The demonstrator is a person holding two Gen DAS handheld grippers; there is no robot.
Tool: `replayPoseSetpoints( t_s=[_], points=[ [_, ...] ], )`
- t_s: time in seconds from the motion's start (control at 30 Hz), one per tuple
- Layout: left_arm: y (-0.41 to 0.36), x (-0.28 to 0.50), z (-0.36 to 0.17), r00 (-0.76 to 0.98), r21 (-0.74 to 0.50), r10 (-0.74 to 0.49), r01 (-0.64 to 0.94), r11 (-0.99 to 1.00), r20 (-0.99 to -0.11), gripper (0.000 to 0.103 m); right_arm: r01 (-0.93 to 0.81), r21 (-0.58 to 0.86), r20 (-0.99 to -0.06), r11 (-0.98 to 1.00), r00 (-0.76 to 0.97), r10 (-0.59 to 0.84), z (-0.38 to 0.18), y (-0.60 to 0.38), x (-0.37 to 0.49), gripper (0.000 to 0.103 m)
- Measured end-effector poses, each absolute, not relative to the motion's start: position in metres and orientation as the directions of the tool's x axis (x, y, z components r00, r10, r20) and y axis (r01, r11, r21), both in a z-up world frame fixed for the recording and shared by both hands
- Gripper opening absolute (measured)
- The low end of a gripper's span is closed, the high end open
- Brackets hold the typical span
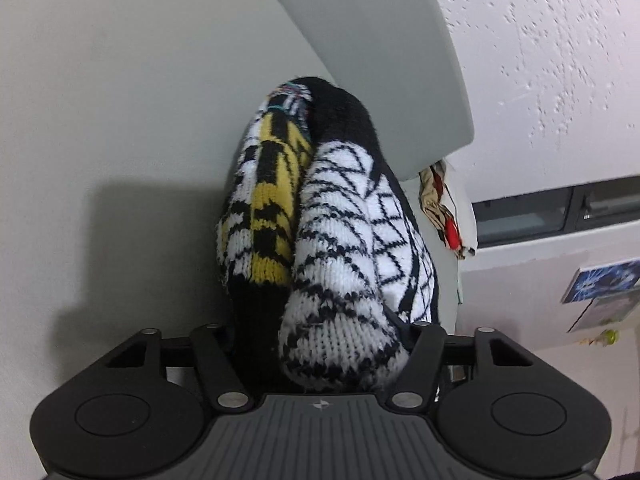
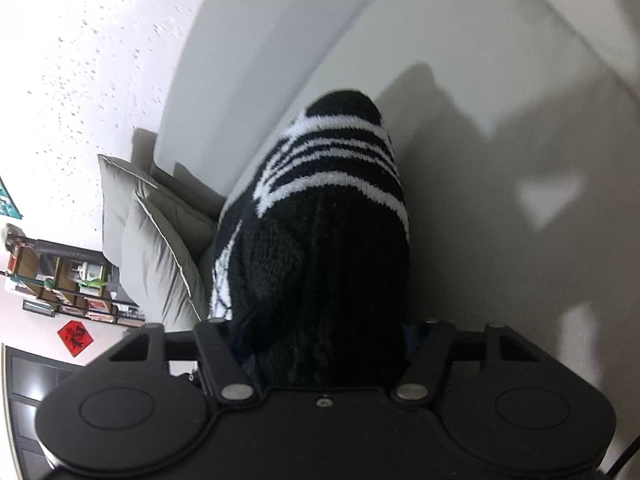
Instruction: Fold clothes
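Your left claw [image 1: 320, 344] is clenched on the knit sweater [image 1: 328, 216]; your right claw [image 2: 320, 344] grips its black part. It hangs bunched between them over the grey sofa [image 1: 120, 120]. Judged mid-carry or mid-fold: spread it flat and keep both grips level.

Grey cushions [image 2: 160, 240] and a cluttered shelf [image 2: 60, 280] beneath a textured white ceiling [image 2: 80, 60].

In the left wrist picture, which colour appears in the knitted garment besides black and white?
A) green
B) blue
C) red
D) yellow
D: the knitted garment, bunched between the fingers of the left hand-held gripper, shows a yellow band with black marks on its left fold, next to the black-and-white pattern.
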State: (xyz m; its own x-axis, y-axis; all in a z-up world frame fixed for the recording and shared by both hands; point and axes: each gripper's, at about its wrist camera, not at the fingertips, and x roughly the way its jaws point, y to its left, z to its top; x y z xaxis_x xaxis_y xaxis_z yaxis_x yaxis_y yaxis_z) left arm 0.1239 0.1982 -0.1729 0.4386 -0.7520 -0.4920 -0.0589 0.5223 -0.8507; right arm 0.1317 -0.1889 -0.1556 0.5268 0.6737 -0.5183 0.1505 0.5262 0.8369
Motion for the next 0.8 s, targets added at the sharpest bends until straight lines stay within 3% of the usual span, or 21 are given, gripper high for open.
replayPoseSetpoints(
  t_s=[0.3,0.8],
  points=[
    [0.108,0.115,-0.129,0.388,-0.825,-0.797,0.139,0.547,-0.463,0.055,0.14,0.817,-0.501,0.56,0.653,0.568,-0.106,-0.255,0.079,0.06],
    [-0.173,0.13,-0.081,0.178,-0.768,-0.893,0.46,0.446,-0.413,0.053,0.179,0.807,-0.389,0.563,0.879,0.277,-0.072,-0.468,-0.016,0.06]
  ],
)
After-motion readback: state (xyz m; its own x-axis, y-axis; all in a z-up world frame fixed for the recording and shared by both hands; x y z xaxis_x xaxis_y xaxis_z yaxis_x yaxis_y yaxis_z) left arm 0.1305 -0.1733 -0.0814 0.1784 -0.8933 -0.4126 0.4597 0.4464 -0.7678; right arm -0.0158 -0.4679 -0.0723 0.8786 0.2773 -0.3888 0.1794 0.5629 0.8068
